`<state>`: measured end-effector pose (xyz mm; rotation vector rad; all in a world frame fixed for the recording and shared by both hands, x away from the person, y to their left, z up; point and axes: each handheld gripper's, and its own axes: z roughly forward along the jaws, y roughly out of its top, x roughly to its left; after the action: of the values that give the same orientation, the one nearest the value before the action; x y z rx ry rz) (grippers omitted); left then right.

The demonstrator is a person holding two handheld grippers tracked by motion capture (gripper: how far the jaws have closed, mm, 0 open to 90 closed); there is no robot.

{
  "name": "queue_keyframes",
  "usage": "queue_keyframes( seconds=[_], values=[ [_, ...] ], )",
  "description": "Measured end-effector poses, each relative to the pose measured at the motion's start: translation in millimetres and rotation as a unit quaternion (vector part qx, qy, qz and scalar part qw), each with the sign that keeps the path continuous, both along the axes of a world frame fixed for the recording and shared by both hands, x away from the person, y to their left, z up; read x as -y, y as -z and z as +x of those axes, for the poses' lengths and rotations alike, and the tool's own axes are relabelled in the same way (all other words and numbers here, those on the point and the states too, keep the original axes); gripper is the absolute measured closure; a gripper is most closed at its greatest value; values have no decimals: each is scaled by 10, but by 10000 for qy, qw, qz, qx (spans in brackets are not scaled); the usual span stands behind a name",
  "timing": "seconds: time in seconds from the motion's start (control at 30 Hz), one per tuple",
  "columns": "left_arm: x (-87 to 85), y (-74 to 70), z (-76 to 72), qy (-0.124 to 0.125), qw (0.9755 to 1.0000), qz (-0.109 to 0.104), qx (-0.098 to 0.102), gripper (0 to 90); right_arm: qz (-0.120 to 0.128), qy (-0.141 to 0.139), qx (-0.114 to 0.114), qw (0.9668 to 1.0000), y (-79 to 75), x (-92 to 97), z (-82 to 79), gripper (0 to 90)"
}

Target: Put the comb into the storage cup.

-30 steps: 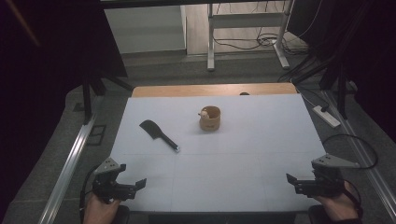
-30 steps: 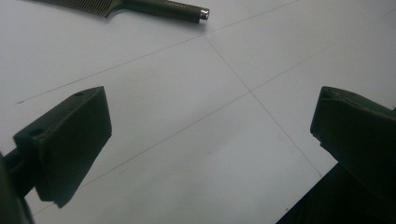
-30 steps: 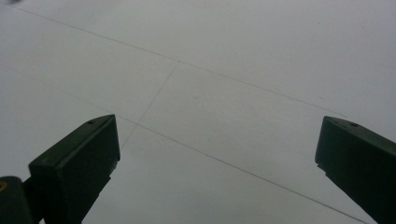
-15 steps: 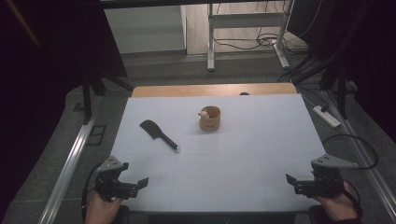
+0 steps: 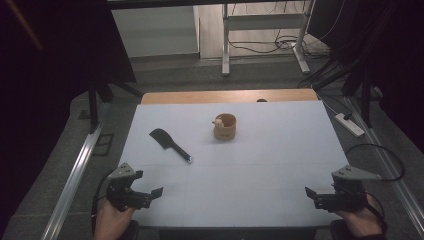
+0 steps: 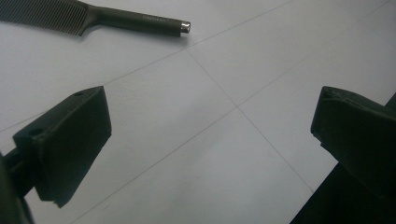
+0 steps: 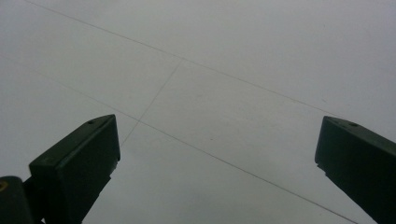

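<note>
A black comb [image 5: 170, 145] lies at an angle on the white table [image 5: 280, 150], left of centre; its handle end [image 6: 93, 16] appears at the top of the left gripper view. A small wooden cup [image 5: 224, 126] with a pale object at its rim stands behind it, near the middle. My left gripper [image 5: 150, 195] [image 6: 210, 135] hovers open at the front left corner, short of the comb and holding nothing. At the front right corner my right gripper [image 5: 312, 197] [image 7: 217, 154] is open too, over bare table.
The table's wooden far edge [image 5: 225, 96] ends at a drop to the floor. Metal rails [image 5: 75, 175] run along both sides. A power strip [image 5: 350, 125] and cables lie on the floor at the right. Desk legs [image 5: 226, 45] stand beyond.
My left gripper has crept slightly to the right along the front edge. The right gripper, comb and cup have stayed put.
</note>
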<state>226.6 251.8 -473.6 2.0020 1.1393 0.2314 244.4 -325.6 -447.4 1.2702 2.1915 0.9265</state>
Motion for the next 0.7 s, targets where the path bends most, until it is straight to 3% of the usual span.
queue_keyframes(
  seconds=[0.23,0.7],
  values=[
    [36,-12,101,-37,10000,-45,-13,0,-21,-28,-1,10000,1,-7,3,5],
    [131,-21,300,47,9997,206,-83,0,-88,-60,-5,9999,2,-24,4,5]
  ],
)
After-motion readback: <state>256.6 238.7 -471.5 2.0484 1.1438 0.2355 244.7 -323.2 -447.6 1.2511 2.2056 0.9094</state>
